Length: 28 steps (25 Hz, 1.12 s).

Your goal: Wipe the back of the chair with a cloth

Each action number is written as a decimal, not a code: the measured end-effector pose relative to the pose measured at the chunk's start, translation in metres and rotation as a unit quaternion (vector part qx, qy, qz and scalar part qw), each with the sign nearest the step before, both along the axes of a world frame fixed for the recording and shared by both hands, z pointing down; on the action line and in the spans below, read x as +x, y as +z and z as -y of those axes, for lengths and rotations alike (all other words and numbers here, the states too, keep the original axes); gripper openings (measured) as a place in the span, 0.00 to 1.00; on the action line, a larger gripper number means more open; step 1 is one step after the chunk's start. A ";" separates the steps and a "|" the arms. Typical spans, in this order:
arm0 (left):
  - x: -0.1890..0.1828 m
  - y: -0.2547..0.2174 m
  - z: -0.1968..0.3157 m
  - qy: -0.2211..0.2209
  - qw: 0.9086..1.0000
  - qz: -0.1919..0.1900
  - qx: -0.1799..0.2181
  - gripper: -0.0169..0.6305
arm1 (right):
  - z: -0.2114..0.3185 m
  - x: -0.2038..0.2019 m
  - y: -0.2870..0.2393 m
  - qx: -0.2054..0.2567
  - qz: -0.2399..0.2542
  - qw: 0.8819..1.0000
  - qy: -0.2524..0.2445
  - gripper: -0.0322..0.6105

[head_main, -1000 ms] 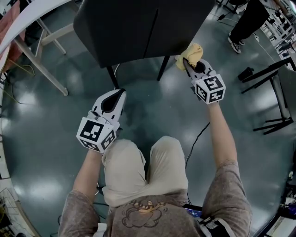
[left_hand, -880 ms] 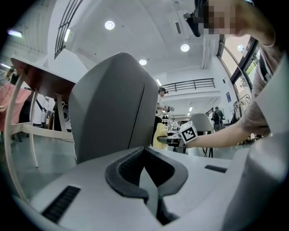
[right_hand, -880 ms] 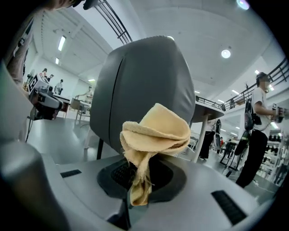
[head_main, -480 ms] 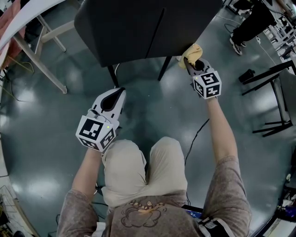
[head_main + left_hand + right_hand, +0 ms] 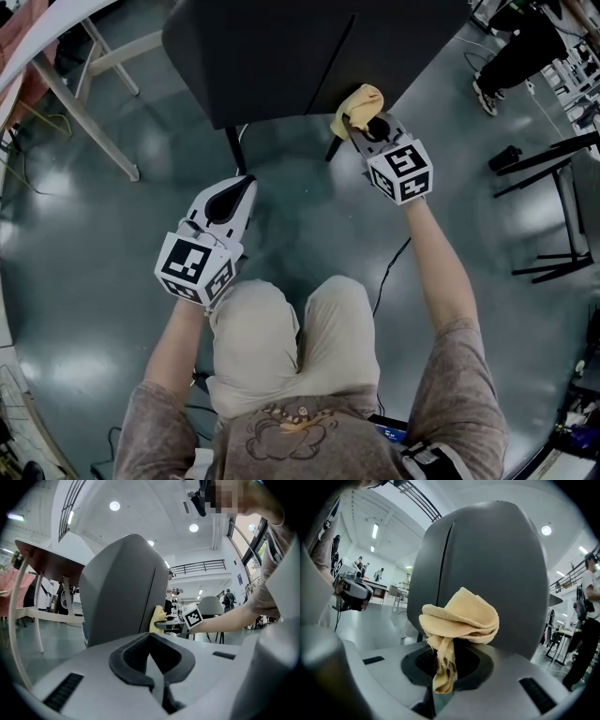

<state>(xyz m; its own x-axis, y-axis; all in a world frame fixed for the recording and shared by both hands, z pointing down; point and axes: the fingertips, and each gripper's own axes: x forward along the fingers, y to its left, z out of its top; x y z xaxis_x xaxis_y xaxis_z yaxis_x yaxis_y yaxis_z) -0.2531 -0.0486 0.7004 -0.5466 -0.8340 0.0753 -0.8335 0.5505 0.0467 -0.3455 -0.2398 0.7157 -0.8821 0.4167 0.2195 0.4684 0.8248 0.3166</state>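
Up at the right, the right gripper (image 5: pixel 359 124) is clamped on a yellow-tan cloth (image 5: pixel 362 99) and holds it to the dark chair back (image 5: pixel 281 47), near that panel's lower edge and just right of the seam that runs up its middle. From the left gripper view the cloth (image 5: pixel 158 619) seems to touch the panel's surface. The cloth (image 5: pixel 461 618) is a soft, nubby rag bunched into three or four stacked folds; the wad's long axis lies roughly level and it bulges forward toward the chair, while a thin frayed tail hangs down between the jaws of the right gripper (image 5: pixel 444 670). The chair back (image 5: pixel 487 559) stands upright, taller than wide, rounded at the top, smooth and matte grey-black; the cloth sits low on it. The left gripper (image 5: pixel 240 187) hangs apart from the chair, lower and to the left, above the glossy grey floor (image 5: pixel 84 262) – its jaws are closed together on nothing. It points toward the thin black chair leg (image 5: pixel 231 150).
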 end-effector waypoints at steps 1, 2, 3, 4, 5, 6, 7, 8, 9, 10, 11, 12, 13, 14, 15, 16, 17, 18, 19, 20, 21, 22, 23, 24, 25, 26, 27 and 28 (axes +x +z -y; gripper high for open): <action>0.000 0.000 -0.001 -0.001 1.000 -0.001 0.001 0.04 | -0.009 0.000 -0.002 -0.002 -0.001 1.000 -0.009 0.15; 0.000 0.001 -0.002 -0.002 1.000 -0.001 0.001 0.04 | -0.019 0.000 -0.003 -0.002 -0.001 1.000 -0.020 0.15; 0.000 0.001 -0.002 -0.002 1.000 -0.002 0.002 0.04 | -0.029 0.001 -0.005 -0.002 0.000 0.999 -0.032 0.15; 0.000 0.002 -0.002 -0.002 1.000 -0.003 0.002 0.04 | -0.040 0.001 -0.006 0.001 0.000 0.999 -0.044 0.15; 0.001 0.003 -0.002 -0.001 1.000 -0.004 0.003 0.04 | -0.049 0.001 -0.005 0.005 0.000 0.998 -0.056 0.15; 0.001 0.004 -0.001 0.000 1.000 -0.005 0.003 0.04 | -0.059 0.001 -0.005 0.010 0.000 0.998 -0.067 0.15; 0.002 0.004 -0.001 0.001 1.000 -0.005 0.002 0.04 | -0.068 0.001 -0.003 0.012 -0.001 0.997 -0.076 0.15; 0.002 0.005 -0.002 0.002 1.000 -0.005 0.001 0.04 | -0.076 0.000 -0.002 0.013 -0.001 0.996 -0.083 0.15; 0.002 0.006 -0.003 0.002 1.000 -0.005 -0.001 0.04 | -0.084 -0.001 -0.002 0.011 -0.001 0.996 -0.089 0.15; 0.002 0.007 -0.006 0.000 1.000 -0.006 -0.002 0.04 | -0.092 -0.002 -0.001 0.008 -0.001 0.996 -0.094 0.15; 0.001 0.007 -0.008 -0.002 1.000 -0.007 -0.002 0.04 | -0.099 -0.003 -0.002 0.005 0.000 0.995 -0.100 0.15; 0.001 0.008 -0.010 -0.004 1.000 -0.008 -0.002 0.04 | -0.107 -0.003 -0.002 0.003 0.000 0.994 -0.106 0.15; 0.000 0.008 -0.011 -0.006 1.000 -0.008 -0.002 0.04 | -0.114 -0.003 -0.002 0.002 0.000 0.994 -0.113 0.15; -0.001 0.009 -0.012 -0.008 1.000 -0.009 -0.001 0.04 | -0.121 -0.004 -0.002 0.002 0.000 0.993 -0.120 0.15; -0.002 0.010 -0.014 -0.009 1.000 -0.010 -0.001 0.04 | -0.129 -0.006 -0.002 0.001 0.000 0.992 -0.126 0.15; -0.003 0.010 -0.015 -0.011 1.000 -0.010 -0.002 0.04 | -0.137 -0.007 -0.002 -0.001 0.000 0.991 -0.132 0.15; -0.004 0.011 -0.017 -0.012 1.000 -0.010 -0.003 0.04 | -0.145 -0.009 -0.001 -0.002 0.000 0.990 -0.138 0.15; -0.004 0.011 -0.018 -0.014 1.000 -0.010 -0.004 0.04 | -0.153 -0.011 0.000 -0.002 0.000 0.990 -0.144 0.15; -0.005 0.011 -0.021 -0.016 1.000 -0.009 -0.005 0.04 | -0.160 -0.013 0.001 -0.001 0.000 0.989 -0.150 0.15; -0.006 0.011 -0.024 -0.017 1.000 -0.009 -0.005 0.04 | -0.167 -0.014 0.003 0.000 0.000 0.988 -0.156 0.15; -0.007 0.011 -0.027 -0.020 1.000 -0.009 -0.007 0.04 | -0.175 -0.015 0.005 0.000 -0.001 0.987 -0.162 0.15; -0.008 0.012 -0.031 -0.023 1.000 -0.009 -0.008 0.04 | -0.182 -0.016 0.006 -0.002 -0.001 0.986 -0.168 0.15; -0.010 0.012 -0.036 -0.027 1.000 -0.010 -0.010 0.04 | -0.188 -0.017 0.008 -0.004 -0.002 0.985 -0.174 0.15; -0.012 0.014 -0.039 -0.031 0.999 -0.012 -0.012 0.04 | -0.195 -0.018 0.009 -0.006 -0.003 0.984 -0.179 0.15; -0.014 0.015 -0.043 -0.034 0.999 -0.014 -0.013 0.04 | -0.201 -0.018 0.011 -0.008 -0.004 0.983 -0.185 0.15; -0.015 0.017 -0.045 -0.036 0.999 -0.015 -0.014 0.04 | -0.206 -0.018 0.014 -0.009 -0.006 0.982 -0.191 0.15; -0.017 0.018 -0.048 -0.038 0.999 -0.017 -0.014 0.04 | -0.210 -0.019 0.016 -0.010 -0.008 0.981 -0.195 0.15; -0.018 0.019 -0.050 -0.040 0.999 -0.017 -0.014 0.04 | -0.214 -0.019 0.017 -0.010 -0.010 0.980 -0.199 0.15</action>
